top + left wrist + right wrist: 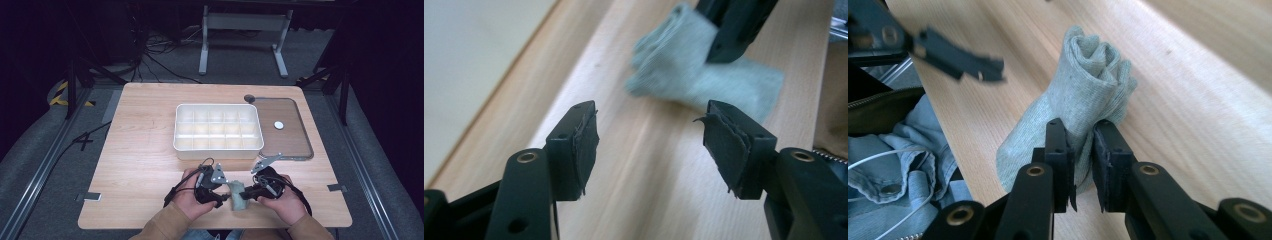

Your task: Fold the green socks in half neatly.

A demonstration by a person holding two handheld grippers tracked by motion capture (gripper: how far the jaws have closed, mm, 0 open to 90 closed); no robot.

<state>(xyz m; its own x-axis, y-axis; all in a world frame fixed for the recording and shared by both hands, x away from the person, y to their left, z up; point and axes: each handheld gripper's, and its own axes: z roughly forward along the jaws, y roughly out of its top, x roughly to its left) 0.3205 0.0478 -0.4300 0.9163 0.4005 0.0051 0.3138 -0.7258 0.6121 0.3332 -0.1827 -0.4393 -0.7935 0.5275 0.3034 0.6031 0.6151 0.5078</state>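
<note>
We saw a light wooden table standing on a grey floor. On it lay a white compartment tray, about in the middle. Just beside the tray, on its right, lay a brown transparent lid with a small white disc on it. Near the front edge of the table, in front of the tray, a rolled grey sock rested on the wood.

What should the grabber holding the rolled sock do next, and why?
Probably lift the sock and carry it toward the white divided box. The right gripper is already pinched on the sock, the left gripper is open and off it, and the box's compartments look empty.
</note>
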